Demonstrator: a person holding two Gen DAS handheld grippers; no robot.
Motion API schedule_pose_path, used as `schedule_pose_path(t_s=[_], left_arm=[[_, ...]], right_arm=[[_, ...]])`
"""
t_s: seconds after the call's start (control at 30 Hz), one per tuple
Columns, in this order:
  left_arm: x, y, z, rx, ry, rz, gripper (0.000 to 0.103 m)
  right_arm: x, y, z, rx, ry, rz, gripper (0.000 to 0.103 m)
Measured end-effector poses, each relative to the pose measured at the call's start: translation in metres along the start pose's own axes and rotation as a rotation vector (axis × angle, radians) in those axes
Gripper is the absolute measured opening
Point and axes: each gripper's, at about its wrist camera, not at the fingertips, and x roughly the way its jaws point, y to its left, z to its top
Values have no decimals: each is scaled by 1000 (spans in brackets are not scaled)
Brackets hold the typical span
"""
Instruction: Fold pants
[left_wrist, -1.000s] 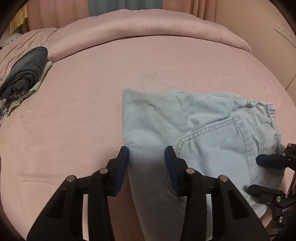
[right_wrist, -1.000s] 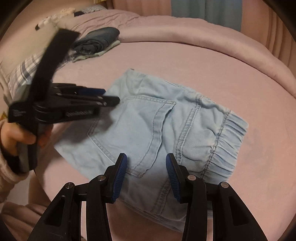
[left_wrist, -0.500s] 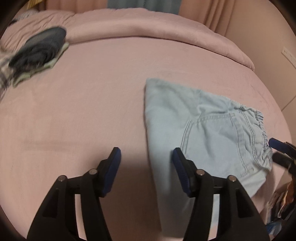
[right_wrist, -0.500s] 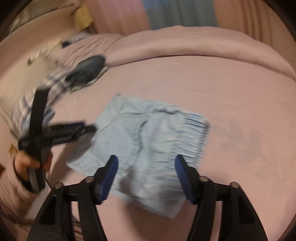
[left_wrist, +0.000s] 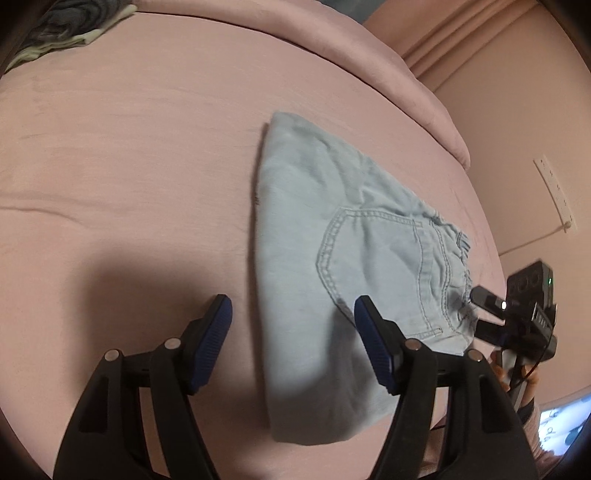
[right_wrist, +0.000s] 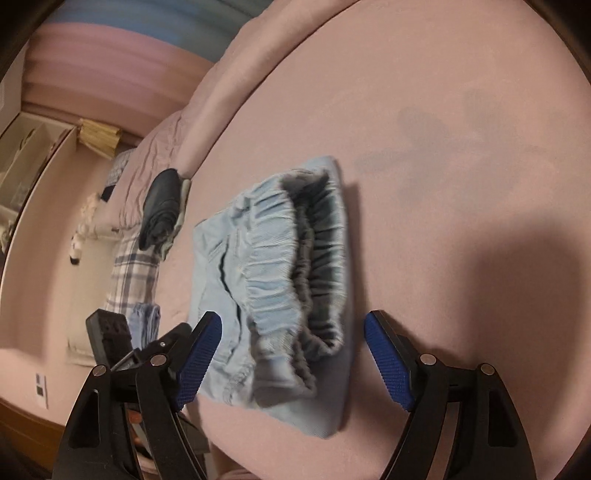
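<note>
Pink bedding covers the bed, and the light blue pants lie folded flat on it, back pocket up (gathered waistband at one end). Dark folded clothes sit well apart. Both the left gripper and right gripper have just been opening, gripping nothing.

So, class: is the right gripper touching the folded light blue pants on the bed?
Cannot tell. In the right wrist view the right gripper stands open astride the pants; no pad visibly presses the cloth, but no clear gap shows either.
</note>
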Motion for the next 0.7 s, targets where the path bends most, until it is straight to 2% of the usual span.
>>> schedule_pose_path(t_s=[0.37, 0.57, 0.67, 0.7], left_arm=[[24, -22, 9, 71, 35, -5, 69], [34, -32, 15, 78, 36, 6, 68], [35, -38, 19, 82, 29, 24, 60], [33, -39, 21, 88, 25, 31, 54]], right_arm=[[29, 23, 17, -96, 35, -46, 89], [39, 34, 18, -165, 36, -93, 89], [41, 40, 19, -189, 28, -112, 89], [41, 42, 19, -196, 26, -117, 88]])
